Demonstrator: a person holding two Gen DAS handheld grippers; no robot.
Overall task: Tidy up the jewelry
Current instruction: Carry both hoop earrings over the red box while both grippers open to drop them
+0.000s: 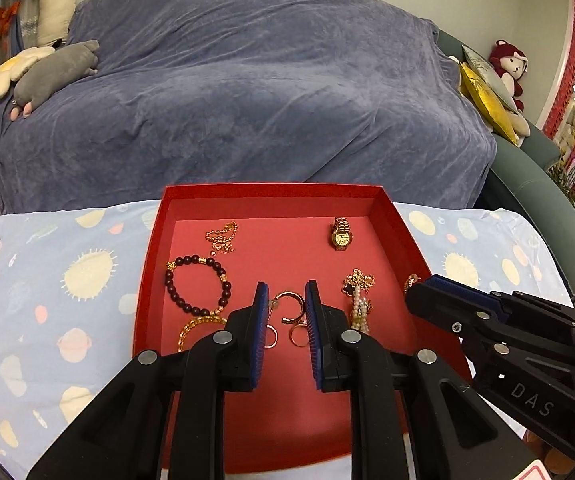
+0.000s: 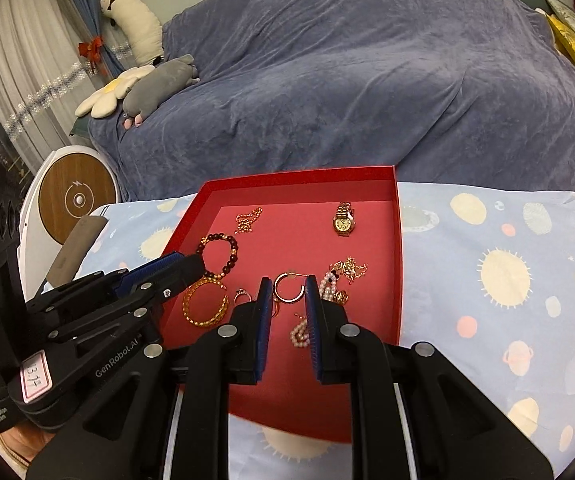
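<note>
Shallow red cardboard tray (image 1: 155,264) sitting mid-frame holding gold jewelry, left gripper (image 1: 286,308) and right gripper (image 2: 286,300) hovering above it, jaws slightly parted, gripping nothing

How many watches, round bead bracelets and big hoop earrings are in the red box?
Gold wristwatch: 1
Round bead bracelets: 2 (dark brown bead bracelet, amber bead bracelet)
Gold hoop earring: 1
Total: 4

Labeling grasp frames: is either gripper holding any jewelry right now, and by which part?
Nothing is held. The left gripper and right gripper both hang over the red tray with a gap between the pads, and the gold hoop earring lies on the tray floor.
</note>
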